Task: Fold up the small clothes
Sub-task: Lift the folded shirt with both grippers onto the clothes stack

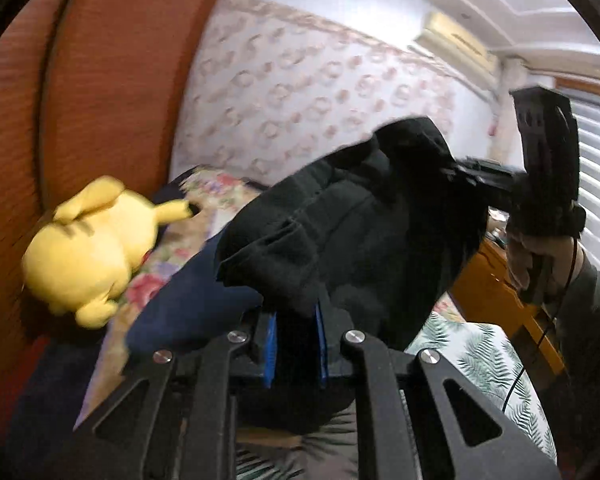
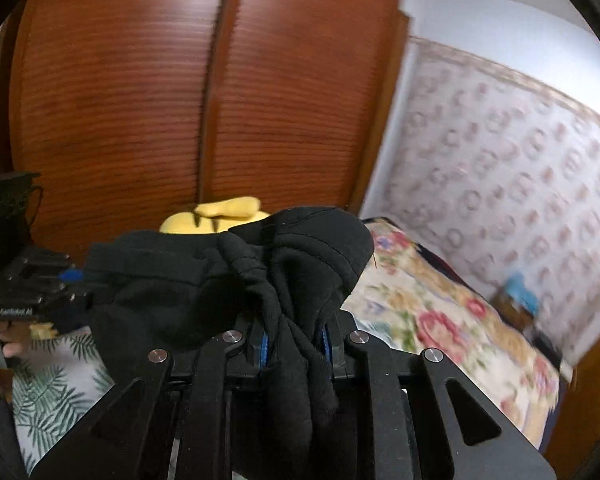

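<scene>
Left wrist view shows the left gripper [image 1: 296, 338] clamped on a bunched edge of the black garment [image 1: 360, 220], which hangs in the air between both tools, above the bed [image 1: 484, 356]. Across from it the right gripper [image 1: 458, 172] bites the far end, and a hand [image 1: 540, 264] holds its handle. In the right wrist view the right gripper [image 2: 296, 344] has its jaws closed on a twisted rope of cloth [image 2: 228, 276], with the left gripper [image 2: 74, 280] pinching the other side.

Risks, as I judge them: both grips sit on crumpled folds, not clean corners, so spreading may leave the garment twisted and the fold crooked. A thin pinch could slip if the cloth is pulled taut. Lowered carelessly, it could land on the yellow toy [image 1: 88, 248] or the navy cloth [image 1: 188, 300] instead of open bed.
</scene>
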Demonstrator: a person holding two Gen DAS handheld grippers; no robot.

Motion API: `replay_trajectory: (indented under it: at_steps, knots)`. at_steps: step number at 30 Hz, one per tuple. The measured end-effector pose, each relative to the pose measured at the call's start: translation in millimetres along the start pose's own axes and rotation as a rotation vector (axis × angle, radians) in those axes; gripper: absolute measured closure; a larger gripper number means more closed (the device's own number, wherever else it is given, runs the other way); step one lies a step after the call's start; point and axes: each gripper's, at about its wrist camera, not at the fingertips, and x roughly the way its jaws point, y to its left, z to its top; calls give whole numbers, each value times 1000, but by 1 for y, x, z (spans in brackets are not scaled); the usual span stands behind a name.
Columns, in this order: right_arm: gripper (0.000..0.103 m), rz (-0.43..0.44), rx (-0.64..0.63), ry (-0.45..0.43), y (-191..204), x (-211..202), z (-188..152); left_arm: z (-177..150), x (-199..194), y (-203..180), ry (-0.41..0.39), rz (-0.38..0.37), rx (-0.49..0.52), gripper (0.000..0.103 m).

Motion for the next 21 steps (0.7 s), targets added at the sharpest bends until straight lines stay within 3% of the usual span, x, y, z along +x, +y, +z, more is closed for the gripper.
replay_trajectory:
  at_steps: [4, 7, 9, 10, 12, 13, 15, 21]
  knots:
    - [86, 56, -13, 37, 14, 75, 19, -17, 15, 41, 44, 58, -67, 90]
    - [86, 53, -19, 54, 25, 117, 22, -27, 24, 48, 64, 82, -75, 89]
    - [80, 32, 1, 59, 29, 133, 23, -30, 27, 48, 76, 98, -65, 88]
    - [70, 15, 18, 60, 28, 138, 23, -31, 26, 47, 76, 100, -59, 86]
    - [49, -26, 65, 61, 26, 139, 24, -31, 23, 45, 68, 117, -31, 83]
    - [44, -37, 89, 55, 24, 136, 25, -29, 17, 39, 60, 133, -17, 82]
    - [44, -39, 128, 57, 19, 129, 21, -28, 6, 33, 39, 168, 11, 79]
    - [42, -55, 214, 77, 17, 90, -2, -26, -17, 22, 13, 177, 58, 64]
